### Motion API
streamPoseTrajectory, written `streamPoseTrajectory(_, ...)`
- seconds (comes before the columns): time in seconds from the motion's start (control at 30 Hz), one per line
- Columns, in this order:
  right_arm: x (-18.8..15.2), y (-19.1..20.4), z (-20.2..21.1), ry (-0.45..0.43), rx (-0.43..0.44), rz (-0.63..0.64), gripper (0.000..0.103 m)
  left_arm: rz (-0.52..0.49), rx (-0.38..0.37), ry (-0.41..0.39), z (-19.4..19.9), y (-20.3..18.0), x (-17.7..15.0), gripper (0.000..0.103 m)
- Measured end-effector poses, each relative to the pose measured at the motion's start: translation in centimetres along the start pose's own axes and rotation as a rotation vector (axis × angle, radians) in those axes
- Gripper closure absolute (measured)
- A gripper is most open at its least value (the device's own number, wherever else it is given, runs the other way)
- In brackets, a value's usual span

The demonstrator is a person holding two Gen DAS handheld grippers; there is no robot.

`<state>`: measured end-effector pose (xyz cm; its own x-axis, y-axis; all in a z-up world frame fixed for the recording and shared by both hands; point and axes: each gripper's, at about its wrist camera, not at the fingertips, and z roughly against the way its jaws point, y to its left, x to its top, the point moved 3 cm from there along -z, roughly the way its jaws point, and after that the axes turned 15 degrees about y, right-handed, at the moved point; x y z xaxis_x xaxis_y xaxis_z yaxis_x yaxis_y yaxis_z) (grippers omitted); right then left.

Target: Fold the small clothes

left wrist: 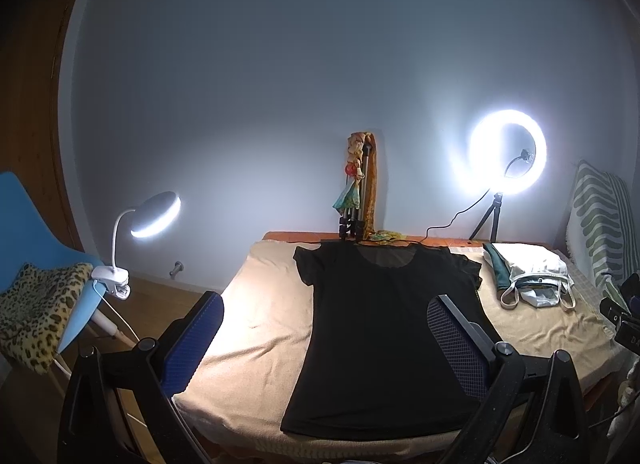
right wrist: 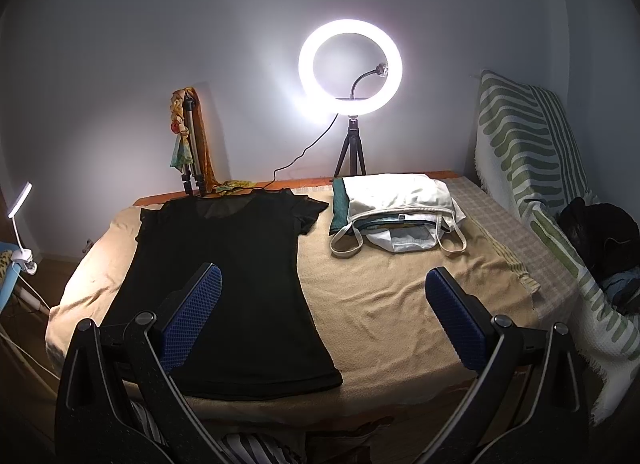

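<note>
In the left wrist view, one cream tote bag point(left wrist: 532, 278) is seen lying on its side near the far right corner of the bed point(left wrist: 256, 328), its mouth turned toward the near edge; pale fabric is visible inside it, though what it is cannot be told, and a green folded piece lies against its left side. One black t-shirt point(left wrist: 384, 328) is spread flat down the middle of the bed, neckline at the far edge and hem at the near edge. The left gripper point(left wrist: 326, 338) is held spread wide with nothing between its pads; it hangs above the shirt's lower half, the right finger seen over the shirt's right side and the left finger over the bed's left edge. Two lit lamps are counted: a clip lamp point(left wrist: 154, 216) on a blue chair point(left wrist: 36, 232) left of the bed, and a ring light point(left wrist: 507, 152) on a tripod at the far edge. In the right wrist view, the same single tote bag point(right wrist: 396, 208) is shown at the far edge right of centre, and the single black t-shirt point(right wrist: 224, 292) occupies the left half of the bed point(right wrist: 384, 304). The right gripper point(right wrist: 324, 316) is likewise spread and empty; its left finger overlaps the shirt's lower part, while its right finger is above bare beige cover. One ring light point(right wrist: 350, 64) stands behind the bag.
</note>
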<state>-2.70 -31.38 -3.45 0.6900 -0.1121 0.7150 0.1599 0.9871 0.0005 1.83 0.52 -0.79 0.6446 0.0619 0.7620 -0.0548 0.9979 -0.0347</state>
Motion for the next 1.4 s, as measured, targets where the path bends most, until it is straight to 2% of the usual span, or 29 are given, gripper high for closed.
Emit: streamPoseTrajectory(1.4,0.06,0.44,-0.09,-0.002,-0.005,0.004,0.000,-0.001,0.013,0.006,-0.52,0.55,-0.20,0.000)
